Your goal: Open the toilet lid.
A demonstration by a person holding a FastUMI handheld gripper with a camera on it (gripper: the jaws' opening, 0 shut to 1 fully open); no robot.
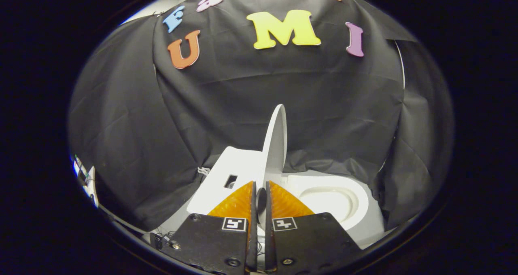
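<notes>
A white toilet stands in front of a black cloth wall, seen from a camera riding on the gripper. The toilet serves as the landmark here.

The toilet lid is raised and stands nearly upright, seen almost edge-on as a thin, tall, rounded white slab. It rises directly ahead of the gripper, its lower part meeting the toilet just beyond the fingertips.

To one side of the raised lid lies the open toilet seat, a white oval ring with the pale bowl sunk inside it. To the other side of the lid sits the white tank, a boxy shape with a flat top and a small dark rectangular opening in it.

The gripper's two fingers point toward the base of the lid. They stand close together, with a narrow dark slit between them. Whether the lid's lower edge is caught in that slit or sits just past it cannot be told. Each finger carries a small square black-and-white marker on its body.

Black cloth also drapes down around the toilet on both sides.
</notes>
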